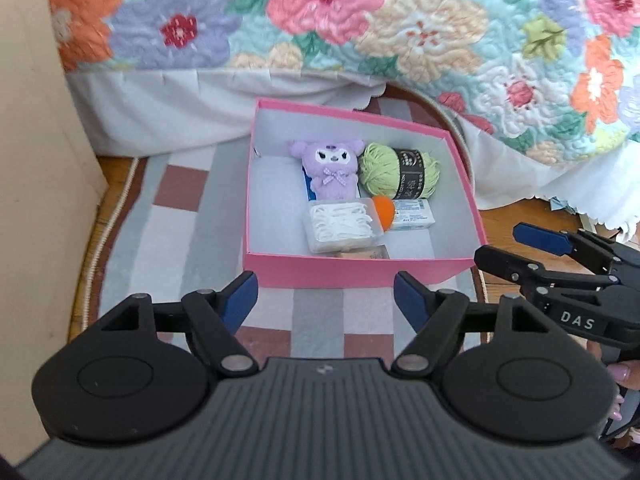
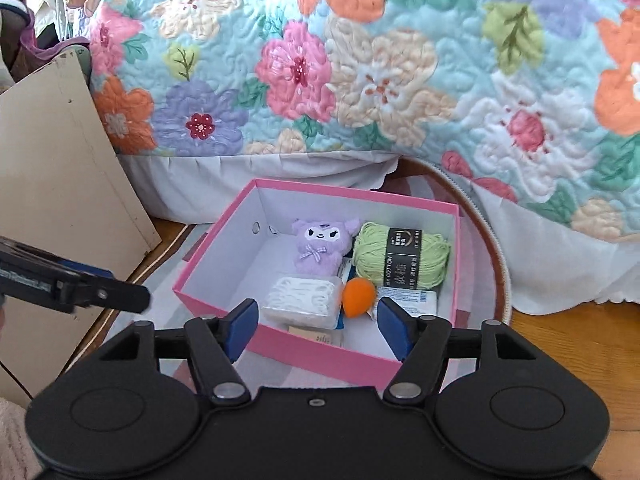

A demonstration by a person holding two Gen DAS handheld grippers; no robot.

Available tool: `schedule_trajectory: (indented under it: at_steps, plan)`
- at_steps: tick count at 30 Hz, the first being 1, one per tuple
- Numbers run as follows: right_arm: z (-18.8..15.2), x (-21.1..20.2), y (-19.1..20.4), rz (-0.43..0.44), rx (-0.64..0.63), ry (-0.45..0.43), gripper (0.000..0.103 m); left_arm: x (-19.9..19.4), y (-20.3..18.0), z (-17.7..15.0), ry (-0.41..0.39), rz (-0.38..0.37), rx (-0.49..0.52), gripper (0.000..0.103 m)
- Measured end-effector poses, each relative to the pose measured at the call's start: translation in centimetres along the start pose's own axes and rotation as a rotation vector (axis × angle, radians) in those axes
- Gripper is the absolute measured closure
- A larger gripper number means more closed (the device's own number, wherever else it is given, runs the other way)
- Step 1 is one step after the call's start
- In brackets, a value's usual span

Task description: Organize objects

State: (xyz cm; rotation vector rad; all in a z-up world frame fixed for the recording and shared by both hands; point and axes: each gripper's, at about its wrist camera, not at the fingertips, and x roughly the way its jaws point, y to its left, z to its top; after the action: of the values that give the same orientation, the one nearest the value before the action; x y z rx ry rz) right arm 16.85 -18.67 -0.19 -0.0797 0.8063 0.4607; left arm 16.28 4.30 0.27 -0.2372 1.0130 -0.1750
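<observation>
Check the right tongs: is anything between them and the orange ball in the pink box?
Nothing visible. The right tongs hang open above the pink box's near wall, and the orange ball lies uncovered just beyond it.

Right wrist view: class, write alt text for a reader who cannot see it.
An open pink box on a striped rug holds a purple plush toy, green yarn, an orange egg-shaped sponge and small packs. The right gripper hangs open and empty before it.

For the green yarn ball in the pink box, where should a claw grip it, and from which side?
Come from above and grip the green yarn ball across its black paper band, one pad toward the plush toy and one toward the box wall. It lies on its side, and the band looks firmer than the loose ends.
</observation>
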Motion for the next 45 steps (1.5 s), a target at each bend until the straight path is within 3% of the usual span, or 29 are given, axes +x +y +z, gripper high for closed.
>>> schedule_trajectory:
  at_steps: [8,16,27,36,39,45]
  plan:
    - [-1.5,-4.8,2.1,-0.018,-0.012,-0.045,0.026,-4.2,-0.6,-1.8,-0.031,0.002,-0.035,0.026]
    - [-3.7,-7.8,2.7,-0.030,0.021,-0.061,0.024,-6.0,-1.3,-3.8,-0.026,0.031,-0.036,0.025]
    - [-5.8,-7.7,2.5,-0.100,0.037,-0.011,0.024,-5.4,-1.9,-5.5,0.000,0.062,-0.006,0.024]
    - [-5.9,-7.4,3.1,-0.139,0.035,0.001,0.013,-5.0,-2.3,-6.3,0.001,0.074,0.020,0.015]
    - [-5.8,-7.0,3.2,-0.162,0.048,0.030,0.010,-4.8,-2.4,-6.5,-0.005,0.095,0.031,0.007]
    - [-6.1,-6.8,3.2,-0.184,0.061,0.057,0.010,-4.6,-2.6,-6.8,-0.001,0.111,0.045,0.003]
